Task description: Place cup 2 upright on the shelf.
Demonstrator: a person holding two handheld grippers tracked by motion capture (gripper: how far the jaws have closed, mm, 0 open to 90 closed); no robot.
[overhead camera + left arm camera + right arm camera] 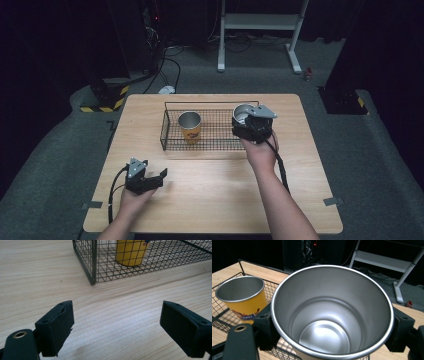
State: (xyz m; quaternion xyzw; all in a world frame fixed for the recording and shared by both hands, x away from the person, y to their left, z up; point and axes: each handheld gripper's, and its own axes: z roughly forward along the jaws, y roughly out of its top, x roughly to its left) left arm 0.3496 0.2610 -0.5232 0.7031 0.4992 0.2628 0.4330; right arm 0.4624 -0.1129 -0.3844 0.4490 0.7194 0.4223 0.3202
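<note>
The silver cup (332, 315) sits upright and empty between the fingers (265, 330) of the right gripper (252, 127), which pinch it on both sides just below the rim; it hangs over the right end of the wire basket (172, 142), though whether its base touches the mesh I cannot tell. Well to its left, inside the same basket, a yellow cup (190, 126) stands upright with a printed band near its foot and a bare metal inside. The basket rests toward the far side of the wooden counter (210, 195); its near wall runs just ahead of the right hand (260, 152). Closer to the person, on the near left of the counter, the left gripper (150, 180) lies low over the bare wood, its fingers (58, 327) spread apart with nothing between them, pointing toward the basket's near corner; a black cable (114, 192) loops back from it.
</note>
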